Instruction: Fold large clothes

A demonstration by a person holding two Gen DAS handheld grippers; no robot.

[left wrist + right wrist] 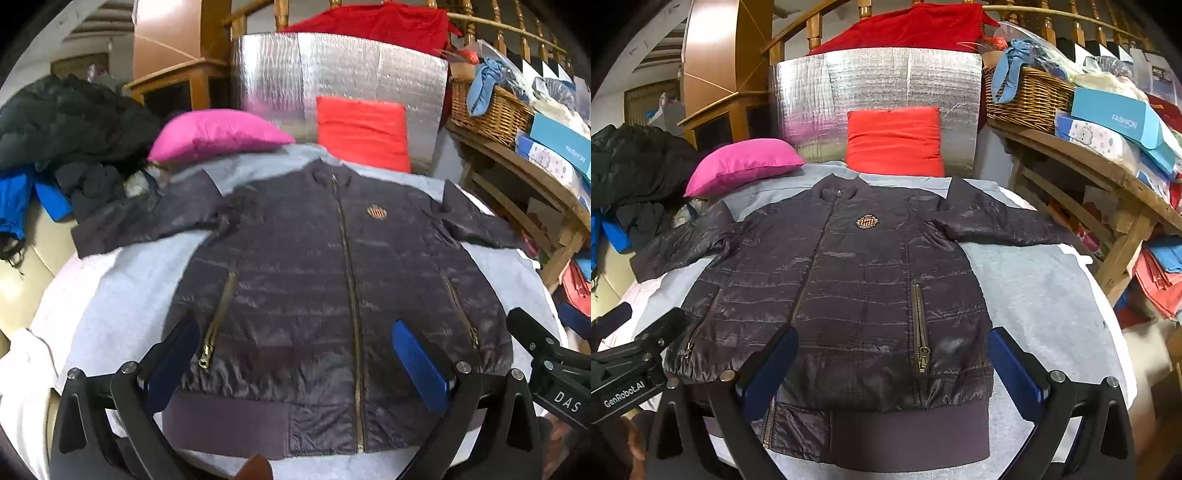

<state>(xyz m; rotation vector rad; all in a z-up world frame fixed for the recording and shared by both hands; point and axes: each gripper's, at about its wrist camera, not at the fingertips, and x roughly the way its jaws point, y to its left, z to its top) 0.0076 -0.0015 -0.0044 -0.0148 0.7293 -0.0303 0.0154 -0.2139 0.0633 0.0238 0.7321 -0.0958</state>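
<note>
A dark quilted jacket (pixel 317 280) (pixel 846 280) lies flat, front up and zipped, on a pale grey sheet (pixel 122 295) (pixel 1041 295), with both sleeves spread sideways and its ribbed hem nearest me. My left gripper (pixel 295 365) hovers open above the hem's left half, its blue pads (pixel 421 362) wide apart with nothing between them. My right gripper (pixel 897 369) hovers open above the hem's right half, by the right pocket zip (pixel 919 328). Each gripper's black body shows at the edge of the other's view.
A pink pillow (pixel 218 134) (pixel 746 166) and a red pillow (pixel 365 133) (pixel 895 142) lie beyond the collar against a silver foil panel (pixel 332 70). Dark and blue clothes (pixel 66 147) are heaped at left. A wooden shelf with a wicker basket (pixel 1027 98) and boxes stands at right.
</note>
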